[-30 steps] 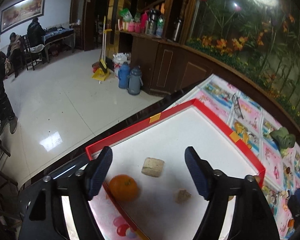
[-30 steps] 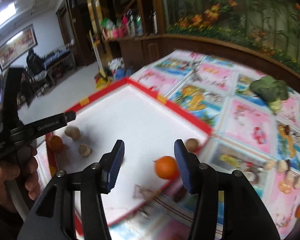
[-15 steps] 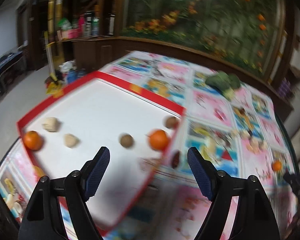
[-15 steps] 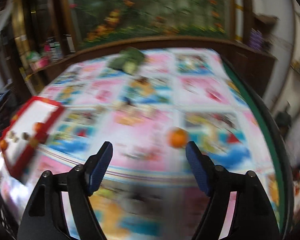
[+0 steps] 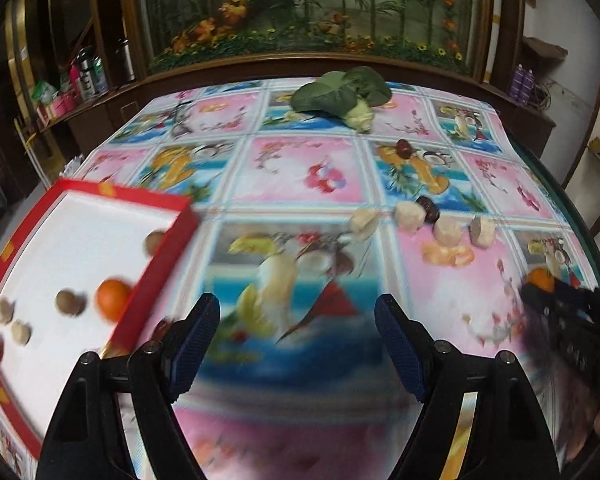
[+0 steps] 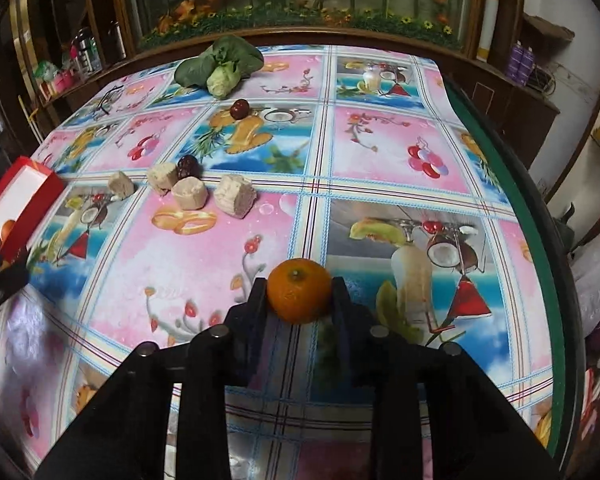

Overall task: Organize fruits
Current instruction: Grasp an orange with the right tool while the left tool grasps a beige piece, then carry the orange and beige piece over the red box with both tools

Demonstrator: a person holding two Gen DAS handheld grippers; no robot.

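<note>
right tongs (image 6: 299, 294) grip orange (image 6: 299, 291) | left tongs (image 5: 297, 330) wide | patterned tablecloth (image 6: 380, 152)

A home dining room: a table (image 6: 532, 216) under a fruit-print cloth (image 6: 380, 152), dark wooden cabinets (image 5: 112, 108) holding thermoses (image 5: 86, 66), and a garden mural (image 5: 300, 4) behind.

right tongs (image 6: 299, 294): fingers closed in on an orange (image 6: 298, 291), gripping it from both sides, low over the counter (image 6: 380, 152). left tongs (image 5: 297, 334): fingers spread wide, nothing between them, held above the counter, view blurred.
</note>
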